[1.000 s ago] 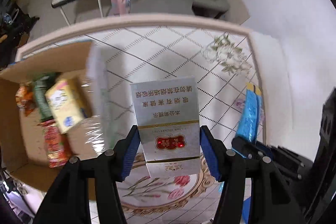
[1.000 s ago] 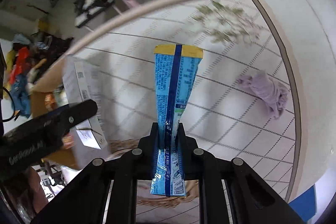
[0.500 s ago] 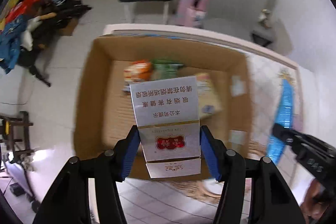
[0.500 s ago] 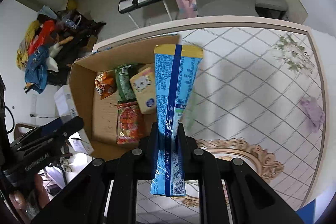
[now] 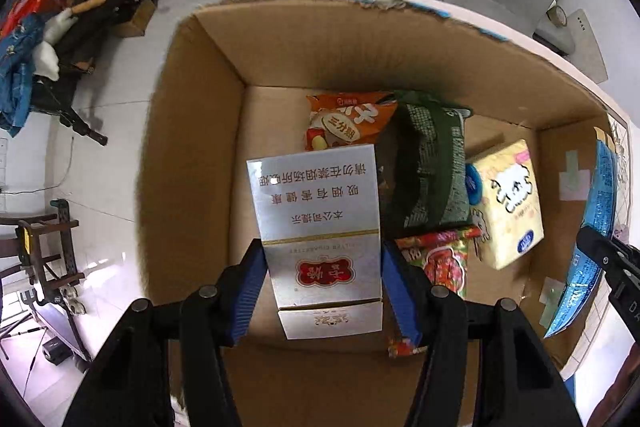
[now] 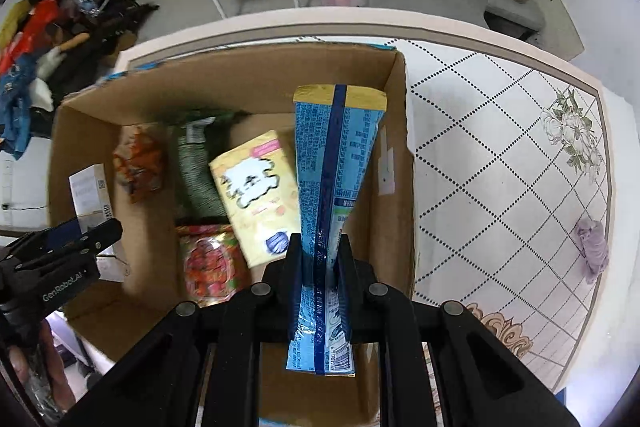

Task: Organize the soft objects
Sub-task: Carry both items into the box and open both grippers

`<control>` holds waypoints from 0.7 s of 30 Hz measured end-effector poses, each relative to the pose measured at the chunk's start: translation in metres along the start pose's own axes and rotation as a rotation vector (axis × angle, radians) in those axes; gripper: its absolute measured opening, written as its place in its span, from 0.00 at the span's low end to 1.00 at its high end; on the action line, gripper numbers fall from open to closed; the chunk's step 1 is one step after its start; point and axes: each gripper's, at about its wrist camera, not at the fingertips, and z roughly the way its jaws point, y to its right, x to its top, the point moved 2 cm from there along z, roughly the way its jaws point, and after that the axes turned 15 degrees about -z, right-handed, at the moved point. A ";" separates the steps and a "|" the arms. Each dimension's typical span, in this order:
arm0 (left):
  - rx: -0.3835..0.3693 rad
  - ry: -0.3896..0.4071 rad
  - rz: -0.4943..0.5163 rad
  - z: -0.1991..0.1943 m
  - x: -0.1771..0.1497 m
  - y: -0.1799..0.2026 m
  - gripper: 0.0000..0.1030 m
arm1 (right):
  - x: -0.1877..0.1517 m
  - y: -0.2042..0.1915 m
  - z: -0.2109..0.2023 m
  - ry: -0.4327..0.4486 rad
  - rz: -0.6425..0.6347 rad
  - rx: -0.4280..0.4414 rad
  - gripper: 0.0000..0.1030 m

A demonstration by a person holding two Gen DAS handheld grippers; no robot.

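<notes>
My left gripper (image 5: 322,263) is shut on a silver carton (image 5: 318,223) with a red emblem and holds it above the left part of the open cardboard box (image 5: 192,131). My right gripper (image 6: 320,259) is shut on a blue snack packet (image 6: 332,167) with a yellow top and holds it above the right part of the box (image 6: 408,187). The blue packet also shows at the right edge of the left wrist view (image 5: 588,235). The silver carton shows at the left of the right wrist view (image 6: 90,195).
In the box lie an orange snack bag (image 5: 348,119), a dark green bag (image 5: 428,163), a yellow tissue pack (image 5: 508,199) and a red bag (image 5: 440,259). A purple cloth (image 6: 592,247) lies on the patterned table (image 6: 500,127). Chairs and clutter stand beyond.
Both grippers have moved left from over the patterned table to over the cardboard box, and come nearer to it. Each keeps its hold.
</notes>
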 end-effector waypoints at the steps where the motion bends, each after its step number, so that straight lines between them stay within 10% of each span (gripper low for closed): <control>1: -0.003 -0.006 0.001 0.000 0.002 0.002 0.54 | 0.002 0.002 0.004 -0.009 0.008 0.000 0.16; 11: -0.061 -0.070 -0.074 0.013 0.020 -0.002 0.54 | 0.012 0.014 0.020 -0.048 0.046 -0.005 0.22; 19: -0.039 0.006 -0.076 -0.005 0.021 -0.013 0.88 | 0.017 0.005 0.006 -0.021 0.031 0.032 0.92; 21: -0.041 0.041 -0.066 -0.011 0.017 -0.016 0.91 | 0.016 0.001 0.001 0.003 0.033 0.033 0.95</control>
